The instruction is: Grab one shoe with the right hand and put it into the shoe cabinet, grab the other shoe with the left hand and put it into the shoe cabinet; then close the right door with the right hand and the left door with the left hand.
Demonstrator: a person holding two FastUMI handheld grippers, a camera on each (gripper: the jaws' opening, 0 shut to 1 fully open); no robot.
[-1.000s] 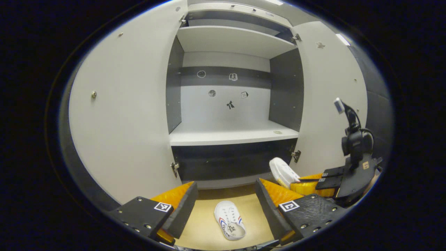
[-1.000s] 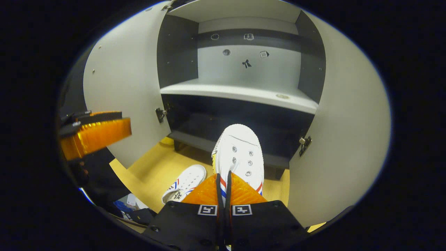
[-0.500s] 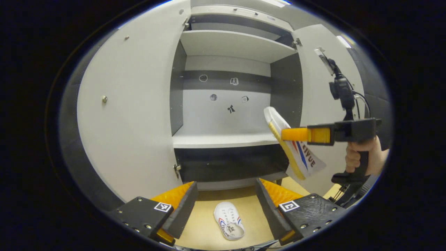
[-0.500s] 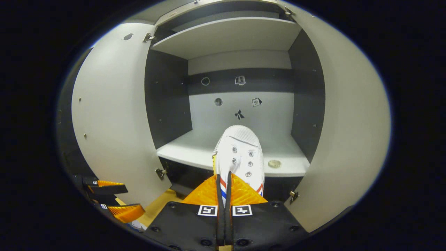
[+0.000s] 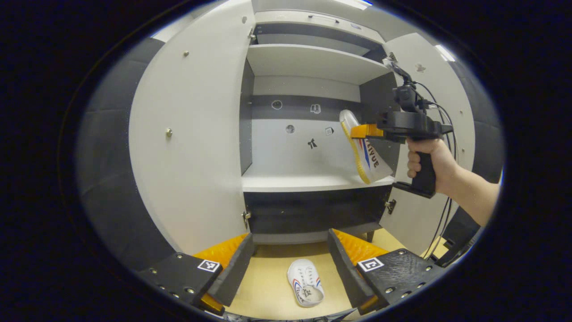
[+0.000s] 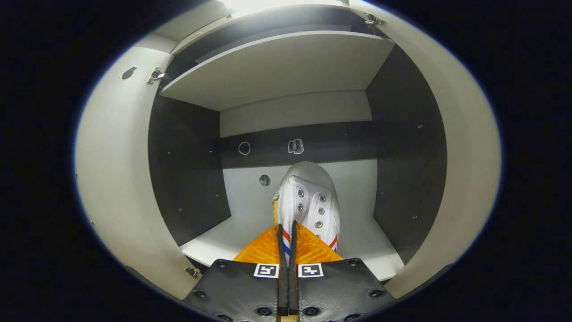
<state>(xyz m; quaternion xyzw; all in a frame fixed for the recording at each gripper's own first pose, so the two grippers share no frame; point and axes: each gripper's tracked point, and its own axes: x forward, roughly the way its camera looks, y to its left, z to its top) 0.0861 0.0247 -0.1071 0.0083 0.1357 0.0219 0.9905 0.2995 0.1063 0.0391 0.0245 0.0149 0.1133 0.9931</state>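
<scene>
Hanging toe-up in the right gripper (image 6: 286, 237), the held shoe (image 6: 308, 201) is white canvas with metal eyelets, a red-and-blue stripe and a yellow-edged sole, its side wall clenched between both orange fingers (image 6: 263, 248) at the mouth of the shoe cabinet (image 5: 308, 179), above the middle shelf (image 5: 313, 182). A hand (image 5: 431, 161) grips the tool's pistol handle, forearm level. The second shoe (image 5: 306, 288) lies on the wooden floor (image 5: 268, 286) between the left gripper (image 5: 288, 264) and its spread, empty fingers. Compared with a second ago, the held shoe has risen from floor height to shelf height; both doors (image 5: 192, 143) remain open.
</scene>
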